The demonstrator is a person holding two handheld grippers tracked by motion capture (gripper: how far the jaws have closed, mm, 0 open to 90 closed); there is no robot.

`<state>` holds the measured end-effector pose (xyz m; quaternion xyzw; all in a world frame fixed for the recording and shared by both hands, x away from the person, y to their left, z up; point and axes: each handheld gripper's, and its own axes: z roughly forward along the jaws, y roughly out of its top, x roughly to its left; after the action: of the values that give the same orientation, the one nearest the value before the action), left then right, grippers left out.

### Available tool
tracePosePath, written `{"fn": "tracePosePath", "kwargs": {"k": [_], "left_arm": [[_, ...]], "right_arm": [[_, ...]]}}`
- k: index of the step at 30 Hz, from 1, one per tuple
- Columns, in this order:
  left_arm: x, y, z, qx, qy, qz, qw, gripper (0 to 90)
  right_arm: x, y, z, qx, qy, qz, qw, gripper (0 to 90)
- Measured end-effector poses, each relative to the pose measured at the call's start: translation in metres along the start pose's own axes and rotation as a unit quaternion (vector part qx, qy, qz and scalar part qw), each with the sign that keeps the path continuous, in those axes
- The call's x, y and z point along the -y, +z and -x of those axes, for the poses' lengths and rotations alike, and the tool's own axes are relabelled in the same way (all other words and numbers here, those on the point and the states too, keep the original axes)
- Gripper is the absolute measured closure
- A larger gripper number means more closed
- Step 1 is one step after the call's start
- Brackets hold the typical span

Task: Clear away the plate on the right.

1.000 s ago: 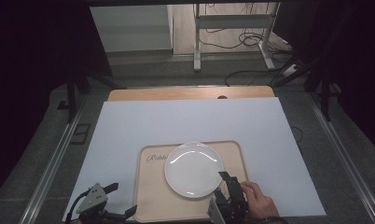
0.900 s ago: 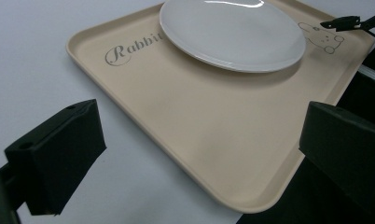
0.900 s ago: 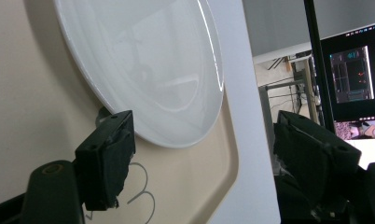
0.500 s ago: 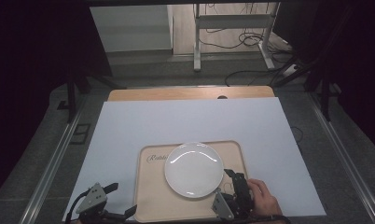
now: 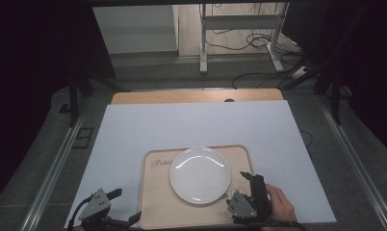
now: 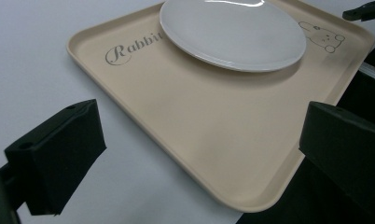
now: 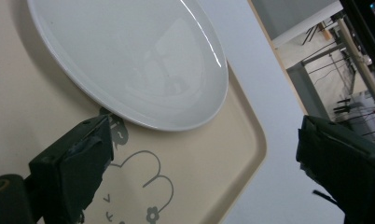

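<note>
One white plate (image 5: 200, 174) rests on the beige tray (image 5: 158, 211).

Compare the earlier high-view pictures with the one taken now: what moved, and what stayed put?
The right gripper drew back slightly toward the table's near edge, away from the white plate, jaws open and empty. The plate, the beige tray and the left gripper stayed as they were.

Tray (image 5: 158, 211) lettering partly under plate (image 5: 200, 174); left claw (image 5: 115, 208) edge-cropped.
</note>
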<state>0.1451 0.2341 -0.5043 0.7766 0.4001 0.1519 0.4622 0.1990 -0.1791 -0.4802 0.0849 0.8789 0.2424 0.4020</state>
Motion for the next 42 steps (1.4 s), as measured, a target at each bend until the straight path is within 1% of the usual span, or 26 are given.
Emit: {"fn": "tracePosePath", "kwargs": {"k": [6, 10, 16, 21, 29, 35, 38, 42], "left_arm": [[0.0, 0.0, 0.0, 0.0, 0.0, 0.0, 1.0, 0.0], [0.0, 0.0, 0.0, -0.001, -0.001, 0.001, 1.0, 0.0], [0.0, 0.0, 0.0, -0.001, -0.001, 0.0, 1.0, 0.0], [0.0, 0.0, 0.0, -0.001, -0.001, 0.0, 1.0, 0.0], [0.0, 0.0, 0.0, 0.0, -0.001, 0.0, 1.0, 0.0], [0.0, 0.0, 0.0, 0.0, 0.0, 0.0, 1.0, 0.0], [0.0, 0.0, 0.0, 0.0, 0.0, 0.0, 1.0, 0.0], [0.0, 0.0, 0.0, 0.0, -0.001, 0.0, 1.0, 0.0]], "right_arm": [[0.006, -0.001, 0.005, -0.004, 0.025, 0.0, 0.9997, 1.4], [0.01, -0.002, 0.009, -0.01, 0.05, -0.002, 0.9987, 0.6], [0.018, -0.003, 0.017, -0.019, 0.089, -0.001, 0.9959, 0.3], [0.024, -0.003, 0.022, -0.026, 0.113, -0.005, 0.9932, 0.2], [0.036, -0.004, 0.031, -0.029, 0.15, -0.01, 0.9882, 0.0], [0.045, -0.006, 0.039, -0.037, 0.187, -0.011, 0.9815, 0.0], [0.049, -0.007, 0.042, -0.04, 0.198, -0.01, 0.9793, 0.0], [0.054, -0.009, 0.046, -0.043, 0.216, -0.008, 0.9753, 0.0]]}}
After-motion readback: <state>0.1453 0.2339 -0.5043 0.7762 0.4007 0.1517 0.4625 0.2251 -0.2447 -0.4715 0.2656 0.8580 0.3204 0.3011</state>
